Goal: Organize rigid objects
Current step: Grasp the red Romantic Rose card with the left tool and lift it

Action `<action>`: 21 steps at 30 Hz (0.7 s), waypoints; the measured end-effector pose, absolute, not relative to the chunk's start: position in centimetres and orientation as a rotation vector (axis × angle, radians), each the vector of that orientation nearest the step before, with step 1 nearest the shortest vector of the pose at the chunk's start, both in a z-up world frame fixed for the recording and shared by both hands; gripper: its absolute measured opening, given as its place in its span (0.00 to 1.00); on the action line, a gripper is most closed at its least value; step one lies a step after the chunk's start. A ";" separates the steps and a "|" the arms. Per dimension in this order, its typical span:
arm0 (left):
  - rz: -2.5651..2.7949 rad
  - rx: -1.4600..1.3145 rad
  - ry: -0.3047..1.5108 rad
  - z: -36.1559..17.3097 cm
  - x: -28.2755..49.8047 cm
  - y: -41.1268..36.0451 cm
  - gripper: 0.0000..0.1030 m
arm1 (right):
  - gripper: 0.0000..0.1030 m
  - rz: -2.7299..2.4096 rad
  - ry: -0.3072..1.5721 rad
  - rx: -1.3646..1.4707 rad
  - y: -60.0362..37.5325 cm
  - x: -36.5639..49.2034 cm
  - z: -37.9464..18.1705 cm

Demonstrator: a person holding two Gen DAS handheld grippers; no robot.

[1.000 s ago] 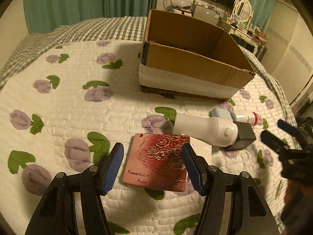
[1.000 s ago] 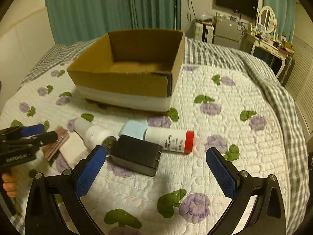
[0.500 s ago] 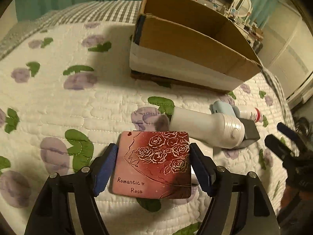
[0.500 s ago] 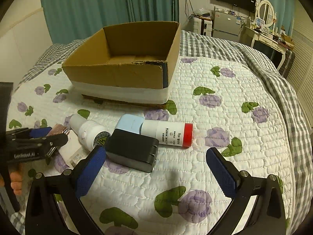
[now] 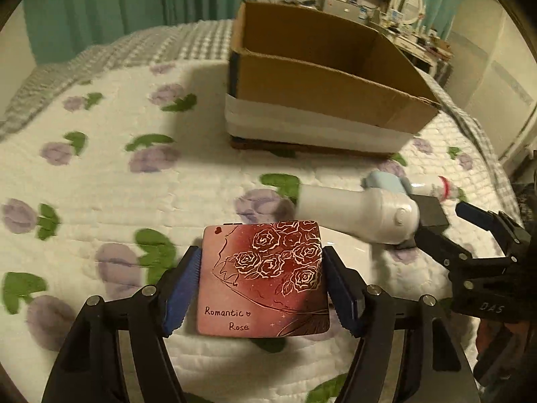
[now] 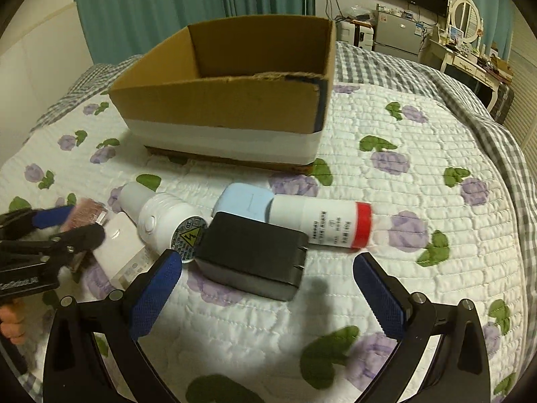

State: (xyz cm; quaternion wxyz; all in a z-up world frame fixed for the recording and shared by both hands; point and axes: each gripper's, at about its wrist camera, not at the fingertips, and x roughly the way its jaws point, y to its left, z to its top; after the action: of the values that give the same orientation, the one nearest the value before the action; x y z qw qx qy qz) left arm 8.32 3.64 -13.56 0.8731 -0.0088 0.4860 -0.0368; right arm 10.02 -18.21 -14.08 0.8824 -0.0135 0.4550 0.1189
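My left gripper (image 5: 263, 290) is shut on a flat red tin (image 5: 265, 277) printed "Romantic Rose"; its blue pads press both side edges. The tin's far end also shows in the right wrist view (image 6: 87, 213). My right gripper (image 6: 266, 290) is open and empty above a black power adapter (image 6: 251, 263). Beside the adapter lie a white handheld device (image 6: 161, 215), a pale blue case (image 6: 245, 201) and a white tube with a red cap (image 6: 322, 223). An open cardboard box (image 6: 231, 100) stands behind them on the quilt.
All lies on a white quilted bed cover (image 6: 419, 174) with purple flowers. A white flat packet (image 6: 117, 248) lies under the white device. A dresser with a mirror (image 6: 465, 23) and a TV stand far back right, teal curtains (image 6: 167, 6) behind.
My left gripper has closed its pads onto the red tin's sides and moved in over it. My right gripper has come lower and nearer the black adapter, still open.
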 end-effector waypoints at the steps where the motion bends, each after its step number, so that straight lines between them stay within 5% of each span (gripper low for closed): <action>1: -0.054 -0.011 1.003 -13.3 8.2 3.8 0.69 | 0.95 0.242 0.950 -0.030 -18.0 10.2 -14.3; 11: 0.023 0.012 0.956 -12.5 8.3 4.1 0.69 | 0.71 0.234 0.972 -0.001 -17.2 11.5 -16.2; 21: 0.055 0.048 0.915 -10.9 7.5 2.9 0.70 | 0.71 0.241 0.938 -0.006 -18.2 9.5 -14.2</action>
State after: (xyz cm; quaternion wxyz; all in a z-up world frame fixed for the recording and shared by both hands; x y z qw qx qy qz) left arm 7.46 2.90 -10.87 0.8966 0.0234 0.4414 0.0264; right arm 9.53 -18.20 -14.22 0.8851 -0.0030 0.4508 0.1159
